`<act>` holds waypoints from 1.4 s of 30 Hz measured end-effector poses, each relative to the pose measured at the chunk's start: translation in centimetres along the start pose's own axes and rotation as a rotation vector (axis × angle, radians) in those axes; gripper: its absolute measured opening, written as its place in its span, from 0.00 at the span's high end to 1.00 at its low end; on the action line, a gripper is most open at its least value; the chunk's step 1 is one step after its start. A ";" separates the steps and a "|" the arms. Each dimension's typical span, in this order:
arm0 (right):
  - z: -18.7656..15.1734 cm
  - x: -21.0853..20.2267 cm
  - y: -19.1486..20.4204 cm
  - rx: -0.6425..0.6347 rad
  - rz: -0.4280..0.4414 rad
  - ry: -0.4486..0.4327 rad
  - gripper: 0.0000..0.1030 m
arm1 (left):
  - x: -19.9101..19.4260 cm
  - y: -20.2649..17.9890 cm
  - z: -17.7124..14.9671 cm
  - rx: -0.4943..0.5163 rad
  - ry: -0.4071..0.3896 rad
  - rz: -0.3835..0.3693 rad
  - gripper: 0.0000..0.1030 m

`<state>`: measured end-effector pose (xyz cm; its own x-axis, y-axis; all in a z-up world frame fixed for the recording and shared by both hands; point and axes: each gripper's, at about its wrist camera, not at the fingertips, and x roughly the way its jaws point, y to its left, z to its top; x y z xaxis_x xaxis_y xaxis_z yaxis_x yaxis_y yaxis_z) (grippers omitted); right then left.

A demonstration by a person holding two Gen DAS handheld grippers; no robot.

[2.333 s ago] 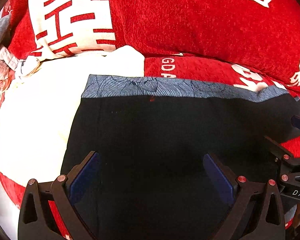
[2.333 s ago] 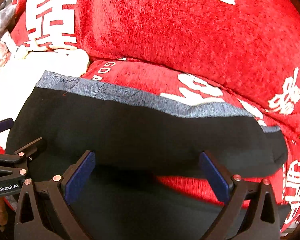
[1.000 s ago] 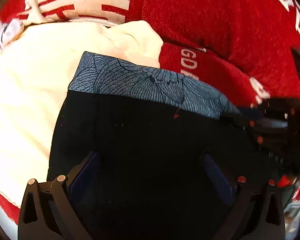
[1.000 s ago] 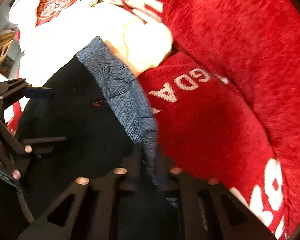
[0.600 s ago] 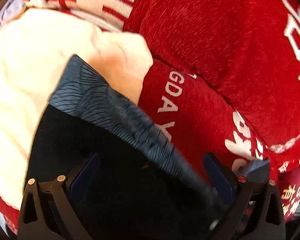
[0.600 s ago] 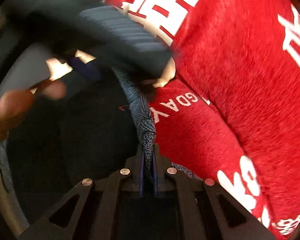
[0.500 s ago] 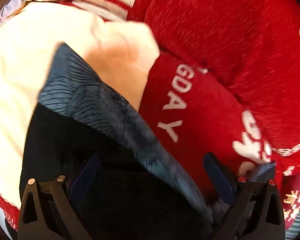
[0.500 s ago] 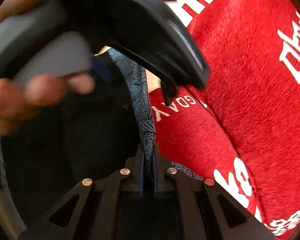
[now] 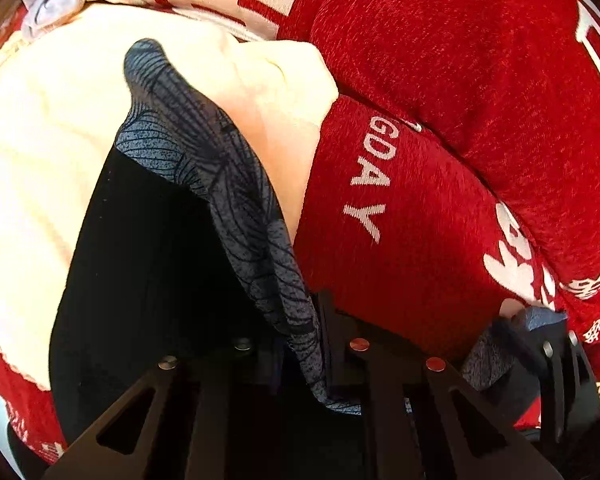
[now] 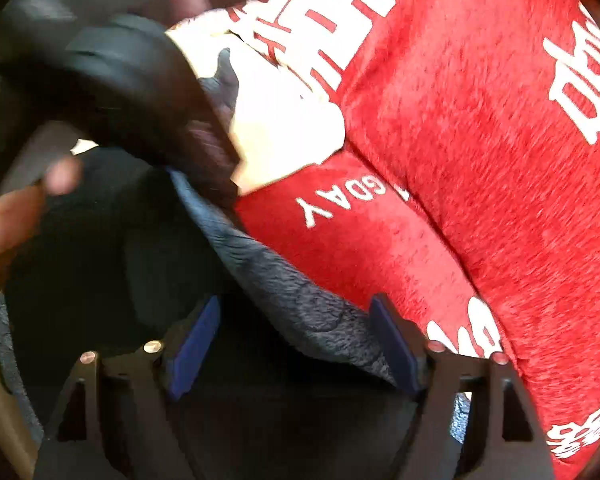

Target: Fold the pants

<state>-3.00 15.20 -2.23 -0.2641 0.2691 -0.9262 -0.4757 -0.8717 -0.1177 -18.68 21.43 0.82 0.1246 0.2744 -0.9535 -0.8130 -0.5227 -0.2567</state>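
Note:
The black pants [image 9: 152, 264] with a blue-grey patterned waistband [image 9: 236, 184] lie on a red blanket. My left gripper [image 9: 300, 344] is shut on the waistband and holds it up on edge. In the right wrist view the pants [image 10: 100, 248] are dark at the left and the waistband [image 10: 292, 292] runs between my right gripper's [image 10: 292, 344] blue pads [image 10: 392, 344]. That gripper is open, with the band loose between its jaws. The left gripper's body [image 10: 140, 92] and the hand holding it fill the upper left of that view, blurred.
Red bedding with white lettering [image 9: 440, 128] rises behind and to the right. A cream cloth [image 9: 40, 152] lies under and left of the pants. The right gripper's tip [image 9: 540, 340] shows at the lower right of the left wrist view.
My left gripper has shut on the waistband. My right gripper, shut on the waistband half a second ago, has opened and let it go.

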 end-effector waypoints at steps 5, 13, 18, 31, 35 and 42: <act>-0.1 -1.2 -0.1 0.056 0.060 -0.001 0.64 | -1.6 0.1 -0.7 0.019 -0.018 -0.009 0.84; -1.4 -6.9 3.5 0.034 -0.051 -0.074 0.82 | -6.9 0.3 -3.8 0.067 -0.114 -0.042 0.84; -1.8 -11.5 5.9 0.023 -0.107 -0.119 0.83 | -10.9 1.6 -6.7 0.074 -0.168 -0.094 0.84; -9.2 -11.6 18.4 0.049 -0.159 -0.053 0.83 | -9.2 9.0 -18.1 0.095 -0.108 -0.152 0.84; -10.9 -9.0 20.6 0.028 -0.216 0.013 0.83 | -6.3 11.3 -20.3 0.054 -0.065 -0.200 0.84; -11.5 -10.0 22.5 -0.082 -0.252 0.032 0.56 | -6.9 14.1 -21.3 0.005 -0.071 -0.137 0.45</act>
<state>-1.43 -11.77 0.24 -0.1192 0.4698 -0.8747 -0.4534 -0.8095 -0.3730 -18.91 -5.01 0.47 0.1942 0.3991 -0.8961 -0.7943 -0.4721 -0.3824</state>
